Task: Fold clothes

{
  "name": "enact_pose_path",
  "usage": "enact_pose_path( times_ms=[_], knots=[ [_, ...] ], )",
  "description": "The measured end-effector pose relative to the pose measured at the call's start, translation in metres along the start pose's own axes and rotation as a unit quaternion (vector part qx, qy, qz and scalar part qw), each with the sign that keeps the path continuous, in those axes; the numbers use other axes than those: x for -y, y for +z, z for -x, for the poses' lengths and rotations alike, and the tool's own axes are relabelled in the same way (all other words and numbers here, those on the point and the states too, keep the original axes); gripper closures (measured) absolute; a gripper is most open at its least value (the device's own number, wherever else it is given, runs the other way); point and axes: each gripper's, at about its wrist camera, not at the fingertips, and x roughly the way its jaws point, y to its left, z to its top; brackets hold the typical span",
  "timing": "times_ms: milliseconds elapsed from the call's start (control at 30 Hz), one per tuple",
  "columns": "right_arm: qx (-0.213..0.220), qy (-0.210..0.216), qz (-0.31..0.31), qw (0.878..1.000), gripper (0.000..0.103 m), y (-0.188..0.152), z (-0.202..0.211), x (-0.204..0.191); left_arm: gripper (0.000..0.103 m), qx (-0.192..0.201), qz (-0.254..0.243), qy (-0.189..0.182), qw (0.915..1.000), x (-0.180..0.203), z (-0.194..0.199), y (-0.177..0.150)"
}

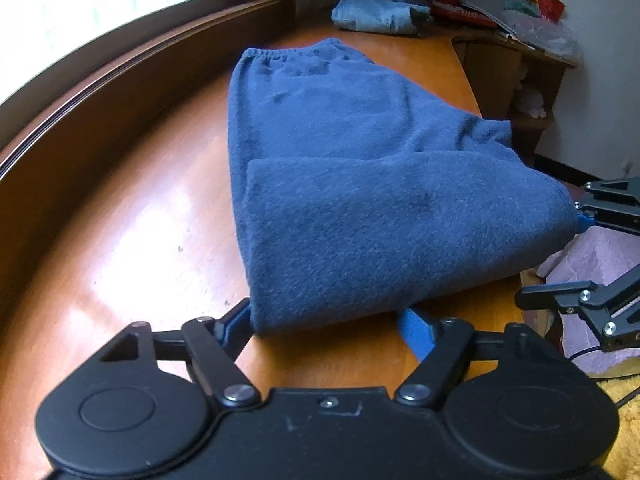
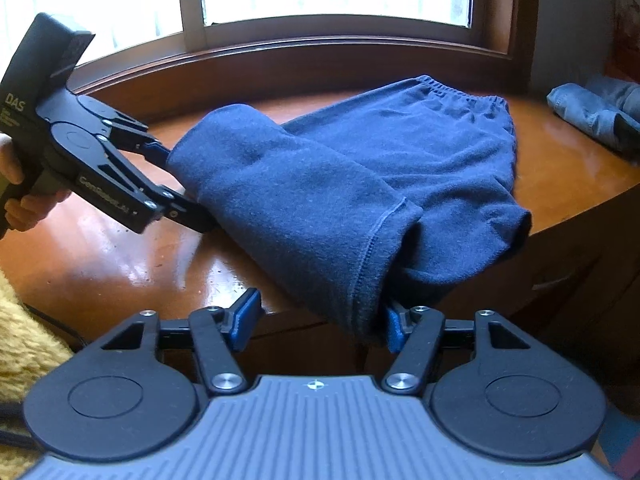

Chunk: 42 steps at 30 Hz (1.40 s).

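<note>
The left gripper (image 1: 324, 320) and right gripper (image 2: 316, 320), both spread wide, are seen flanking the doubled-over near end of the blue trousers (image 1: 340, 184) on the table (image 1: 132, 240); a fold seems just laid, so a fresh grasp is called for.

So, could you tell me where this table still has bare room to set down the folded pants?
Bare wood lies between the blue pants and the window sill, and on the table under the left gripper. The far corner is crowded with folded jeans; the right gripper blocks the near edge.
</note>
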Motion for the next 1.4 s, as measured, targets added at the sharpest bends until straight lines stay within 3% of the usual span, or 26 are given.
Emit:
enact_pose_path(
  times_ms=[100, 167, 200, 267, 333, 400, 600, 733, 1000, 1200, 1400],
  knots=[
    [0.004, -0.006, -0.001, 1.0, 0.04, -0.002, 0.006, 0.0, 0.031, 0.003, 0.002, 0.004, 1.0, -0.001, 0.005, -0.005],
    [0.005, -0.004, -0.002, 1.0, 0.045, -0.003, 0.006, 0.002, 0.032, 0.003, -0.001, 0.001, 1.0, 0.0, 0.003, -0.006],
    [0.004, -0.005, -0.002, 1.0, 0.057, -0.003, 0.004, 0.003, 0.034, 0.005, -0.004, -0.002, 1.0, 0.0, 0.002, -0.005],
    [0.008, -0.007, -0.002, 1.0, 0.065, -0.002, 0.002, 0.005, 0.036, 0.014, -0.017, -0.004, 0.9998, 0.002, -0.001, -0.002],
    [0.015, -0.01, -0.006, 1.0, 0.074, -0.001, 0.002, 0.006, 0.042, 0.017, -0.025, -0.004, 0.9995, 0.004, -0.003, 0.0],
    [0.023, -0.016, -0.005, 1.0, 0.077, 0.002, 0.007, 0.005, 0.058, 0.013, -0.027, -0.001, 0.9996, 0.004, 0.003, 0.001],
    [0.032, 0.035, -0.036, 0.998, 0.08, 0.007, 0.043, 0.012, 0.06, 0.001, 0.032, -0.035, 0.9989, 0.006, 0.038, -0.006],
    [0.028, 0.058, -0.057, 0.996, 0.08, 0.006, 0.055, 0.02, 0.06, -0.003, 0.042, -0.03, 0.9987, 0.018, 0.05, -0.006],
    [0.072, 0.101, -0.136, 0.983, 0.08, 0.049, 0.042, 0.066, 0.057, 0.04, 0.056, -0.002, 0.9976, 0.008, 0.047, 0.043],
    [0.068, 0.049, -0.132, 0.988, 0.079, 0.081, 0.007, 0.085, 0.051, 0.066, 0.038, 0.039, 0.9964, 0.0, 0.011, 0.091],
    [0.034, -0.004, -0.125, 0.992, 0.079, 0.095, -0.046, 0.095, 0.05, 0.047, 0.025, 0.061, 0.9968, -0.012, -0.041, 0.123]
  ],
)
